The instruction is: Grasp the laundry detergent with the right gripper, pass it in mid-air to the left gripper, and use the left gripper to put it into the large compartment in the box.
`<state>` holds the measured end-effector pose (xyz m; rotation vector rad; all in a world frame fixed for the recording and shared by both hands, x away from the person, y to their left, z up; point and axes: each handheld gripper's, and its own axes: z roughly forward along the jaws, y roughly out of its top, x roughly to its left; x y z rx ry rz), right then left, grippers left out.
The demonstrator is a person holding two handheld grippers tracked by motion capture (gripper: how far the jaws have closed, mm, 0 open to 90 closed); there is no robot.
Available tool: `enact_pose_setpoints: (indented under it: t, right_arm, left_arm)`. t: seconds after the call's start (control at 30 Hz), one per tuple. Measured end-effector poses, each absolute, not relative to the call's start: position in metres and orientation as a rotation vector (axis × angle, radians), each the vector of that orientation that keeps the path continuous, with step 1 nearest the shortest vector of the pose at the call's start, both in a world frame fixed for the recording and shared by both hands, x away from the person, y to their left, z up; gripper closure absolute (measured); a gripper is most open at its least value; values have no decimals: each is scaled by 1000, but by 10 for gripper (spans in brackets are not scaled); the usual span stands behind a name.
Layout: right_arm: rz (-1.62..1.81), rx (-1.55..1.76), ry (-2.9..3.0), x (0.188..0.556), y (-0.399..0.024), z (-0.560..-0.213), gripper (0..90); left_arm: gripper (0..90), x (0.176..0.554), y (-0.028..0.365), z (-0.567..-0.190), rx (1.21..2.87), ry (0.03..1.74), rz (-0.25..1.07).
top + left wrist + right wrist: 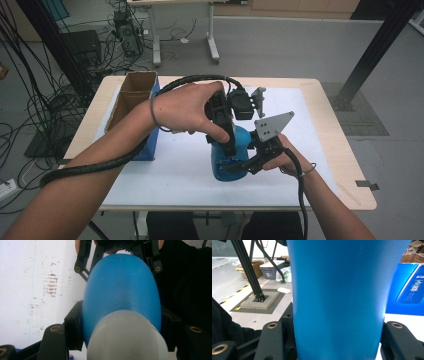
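On the white-covered table [165,175], beside an open cardboard box [131,95], a blue bottle [231,156] stands upright, long axis vertical. Both grippers clamp it: the right gripper [239,165] low on the body from the side, the left gripper [227,142] from above near its pale cap [127,337].

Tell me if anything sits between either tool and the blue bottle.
Nothing does. The left tool is shut on the blue bottle near its white cap; the right tool clamps its body.
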<state>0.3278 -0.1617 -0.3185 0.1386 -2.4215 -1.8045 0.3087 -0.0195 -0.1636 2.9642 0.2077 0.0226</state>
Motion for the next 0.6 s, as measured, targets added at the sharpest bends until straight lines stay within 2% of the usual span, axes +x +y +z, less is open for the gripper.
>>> enact_pose_setpoints:
  t: [0.6]
  right_arm:
    - [-1812,134,-2416,328,-161,-321,442]
  left_arm:
    - [377,309,-19,-165,2961,216,21]
